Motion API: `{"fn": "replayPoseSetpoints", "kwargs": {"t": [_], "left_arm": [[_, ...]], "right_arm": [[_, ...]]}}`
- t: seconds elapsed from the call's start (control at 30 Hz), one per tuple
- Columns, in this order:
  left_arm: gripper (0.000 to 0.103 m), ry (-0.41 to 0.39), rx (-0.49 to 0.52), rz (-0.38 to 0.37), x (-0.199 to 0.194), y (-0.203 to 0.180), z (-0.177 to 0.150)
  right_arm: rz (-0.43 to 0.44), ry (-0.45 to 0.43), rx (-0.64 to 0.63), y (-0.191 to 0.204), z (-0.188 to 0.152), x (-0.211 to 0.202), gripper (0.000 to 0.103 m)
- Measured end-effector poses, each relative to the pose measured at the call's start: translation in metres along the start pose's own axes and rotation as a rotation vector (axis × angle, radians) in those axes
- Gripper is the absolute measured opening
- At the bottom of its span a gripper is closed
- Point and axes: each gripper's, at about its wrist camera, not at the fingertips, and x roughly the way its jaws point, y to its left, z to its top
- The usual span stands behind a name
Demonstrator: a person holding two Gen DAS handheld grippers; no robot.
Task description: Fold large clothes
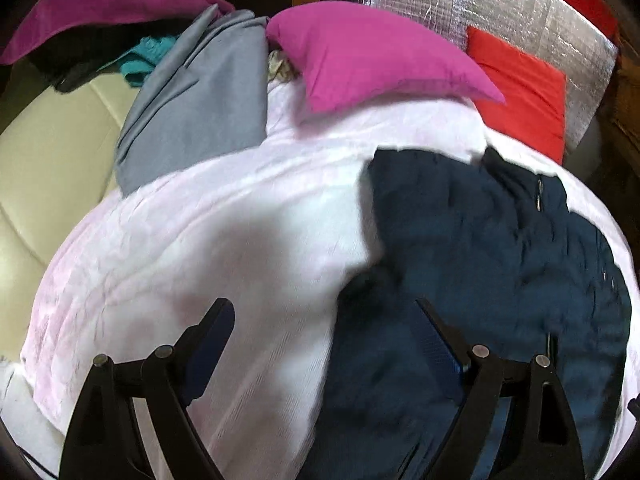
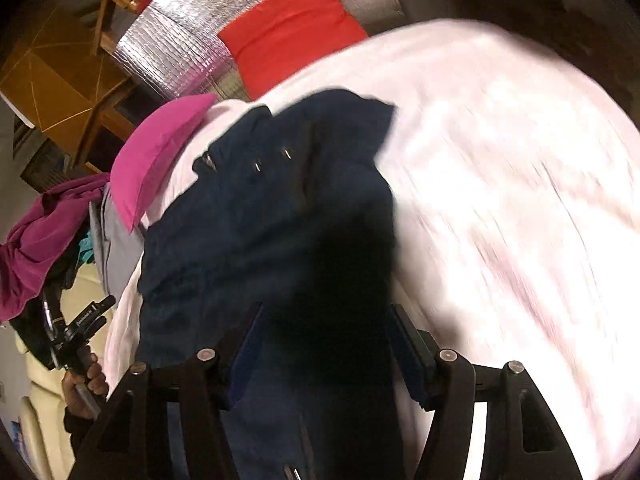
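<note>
Jacket on blanket, pillows behind.

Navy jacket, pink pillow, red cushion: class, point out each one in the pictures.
Navy jacket (image 1: 480,240), left wrist view, middle of its quilted body.
Pink pillow (image 1: 372,56), left wrist view, centre of its face.
Red cushion (image 2: 292,28), right wrist view, centre of its top.

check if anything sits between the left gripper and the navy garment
Nothing visible does. The open left gripper hangs right over the navy garment on the white blanket; the pink pillow lies beyond it, out of the way.
</note>
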Motion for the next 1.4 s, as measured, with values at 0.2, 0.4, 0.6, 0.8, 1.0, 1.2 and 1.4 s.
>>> {"fn": "replayPoseSetpoints", "kwargs": {"t": [0.2, 0.4, 0.6, 0.8, 1.0, 1.2, 1.4], "left_arm": [[0.089, 0.094, 0.008, -0.059, -0.025, 0.029, -0.072], [0.089, 0.127, 0.061, -0.076, -0.06, 0.055, -0.112], [0.089, 0.244, 0.049, -0.191, -0.065, 0.081, -0.119], [0.089, 0.371, 0.109, -0.219, -0.049, 0.077, -0.133], [0.089, 0.462, 0.17, -0.25, -0.031, 0.065, -0.153], [0.076, 0.523, 0.182, -0.352, -0.022, 0.058, -0.165], [0.056, 0.533, 0.174, -0.414, -0.025, 0.053, -0.174]], "right_arm": [[0.061, 0.049, 0.012, -0.018, -0.043, -0.015, 0.065], [0.125, 0.097, 0.056, -0.037, -0.073, -0.015, 0.066], [0.185, 0.15, 0.114, -0.062, -0.107, -0.017, 0.068], [0.236, 0.207, 0.164, -0.078, -0.134, -0.016, 0.07], [0.279, 0.255, 0.192, -0.078, -0.152, -0.01, 0.072], [0.302, 0.271, 0.211, -0.077, -0.162, -0.007, 0.073], [0.32, 0.292, 0.192, -0.067, -0.168, -0.004, 0.058]]}}
